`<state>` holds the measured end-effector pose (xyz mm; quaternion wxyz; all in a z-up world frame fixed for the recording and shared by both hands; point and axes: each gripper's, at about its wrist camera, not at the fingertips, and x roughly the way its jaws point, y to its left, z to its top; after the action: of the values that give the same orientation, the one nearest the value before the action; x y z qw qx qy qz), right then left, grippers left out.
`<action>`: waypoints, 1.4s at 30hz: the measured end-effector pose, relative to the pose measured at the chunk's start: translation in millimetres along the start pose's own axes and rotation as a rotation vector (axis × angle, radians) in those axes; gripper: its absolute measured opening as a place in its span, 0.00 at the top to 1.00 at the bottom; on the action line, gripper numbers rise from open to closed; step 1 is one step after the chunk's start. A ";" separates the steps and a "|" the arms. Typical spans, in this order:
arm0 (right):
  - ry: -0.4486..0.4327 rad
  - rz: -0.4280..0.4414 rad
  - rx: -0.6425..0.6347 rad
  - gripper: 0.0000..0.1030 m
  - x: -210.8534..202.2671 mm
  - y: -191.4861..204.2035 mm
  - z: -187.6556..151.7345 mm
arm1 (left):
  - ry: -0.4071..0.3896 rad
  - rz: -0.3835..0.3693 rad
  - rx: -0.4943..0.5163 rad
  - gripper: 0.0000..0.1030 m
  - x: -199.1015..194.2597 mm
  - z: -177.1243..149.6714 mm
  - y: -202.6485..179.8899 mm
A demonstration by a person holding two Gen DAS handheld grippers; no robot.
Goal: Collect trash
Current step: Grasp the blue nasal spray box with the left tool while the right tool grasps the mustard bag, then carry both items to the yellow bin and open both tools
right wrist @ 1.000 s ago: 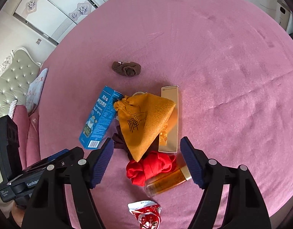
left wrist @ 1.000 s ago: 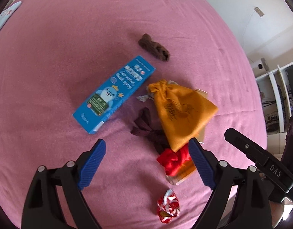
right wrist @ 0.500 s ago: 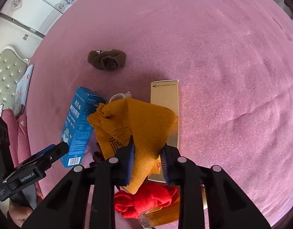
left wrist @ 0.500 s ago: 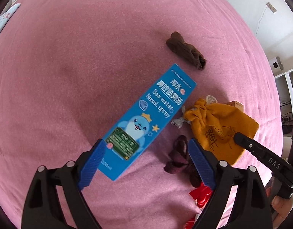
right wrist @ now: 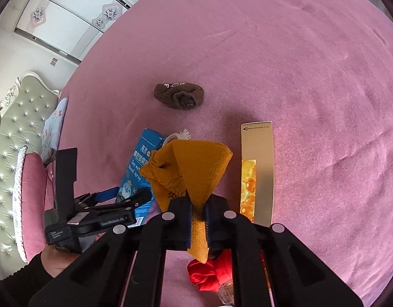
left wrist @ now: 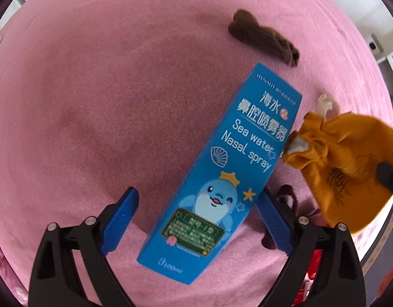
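Right jaws [right wrist: 198, 220] are clamped on the orange pouch [right wrist: 193, 168], lifted off the bed [right wrist: 311, 64]; left jaws [left wrist: 196, 220] gape wide around the blue box [left wrist: 222, 176], not gripping yet. I'd center the box between the pads, squeeze its long sides gently so the card doesn't crush, and keep the pouch clear.

Pink bedspread [right wrist: 311, 51], tufted headboard [right wrist: 9, 138], white wardrobe [right wrist: 76, 20] behind.
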<state>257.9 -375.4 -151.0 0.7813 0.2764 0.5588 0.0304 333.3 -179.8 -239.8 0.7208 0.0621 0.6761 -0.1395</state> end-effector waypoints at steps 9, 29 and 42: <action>-0.041 0.035 0.000 0.92 -21.2 11.5 2.2 | -0.033 -0.073 -0.090 0.52 -9.1 3.4 18.5; -0.253 -0.041 0.037 0.92 -173.7 -2.8 -108.4 | -0.215 -0.278 -0.003 0.52 -163.6 -128.5 -12.8; -0.374 -0.148 0.282 0.92 -270.4 -102.5 -248.7 | -0.114 -0.374 0.301 0.52 -177.1 -239.6 -167.3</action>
<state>-91.3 -459.5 -22.6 0.8248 0.3419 0.4219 -0.1571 47.9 -251.9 -66.3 0.7020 0.0349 0.6058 -0.3729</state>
